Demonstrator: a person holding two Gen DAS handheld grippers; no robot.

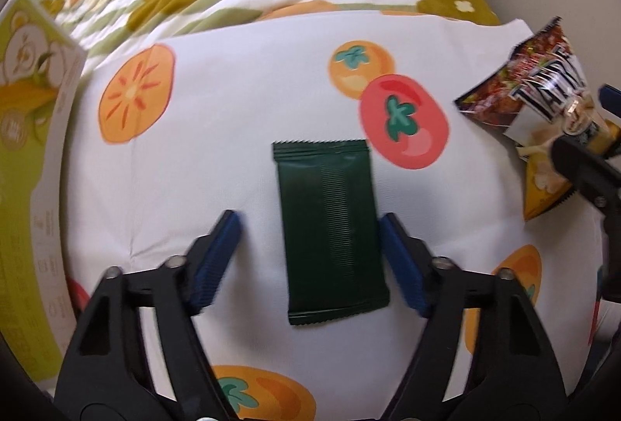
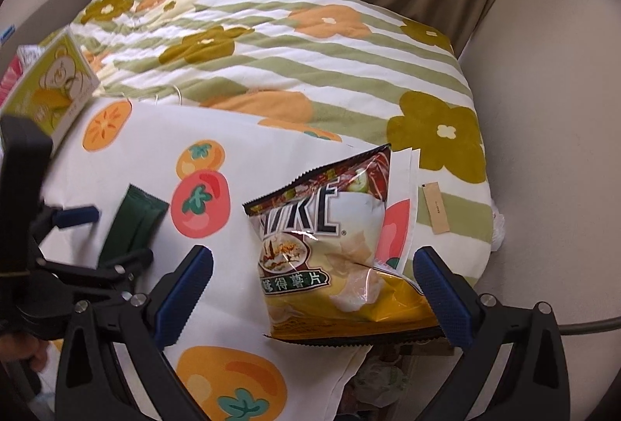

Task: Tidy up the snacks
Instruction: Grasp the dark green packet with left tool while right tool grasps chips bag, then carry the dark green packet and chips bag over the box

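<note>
the dark green packet (image 1: 332, 231) lies flat on the white fruit-print cloth (image 1: 194, 157), with its long axis running away from the left wrist camera and its serrated short ends near and far. it sits between the blue pads of the left gripper (image 1: 310, 250): the right-hand pad is at the packet's long edge, touching or nearly so, while the left-hand pad stands clear with bare cloth between. those jaws are not clamped on it. in the right wrist view the same packet shows at the left, tilted in the frame, beside a red fruit print.

the chips bag (image 2: 341, 258) lies on the cloth's right part, its long axis running from the yellow serrated bottom near the right wrist camera up to the dark sealed top farther off, leaning a little to the right. the bag is puffy, printed face up. the right gripper (image 2: 314, 297) straddles its lower half with jaws spread wide; the right pad is at the bag's yellow corner, the left pad stands well clear of it, so nothing is clenched.

a green carton (image 2: 54, 87) with a bear picture stands at the cloth's left edge; its contents cannot be seen. beyond the cloth lies a striped flower-print quilt (image 2: 310, 71).
</note>
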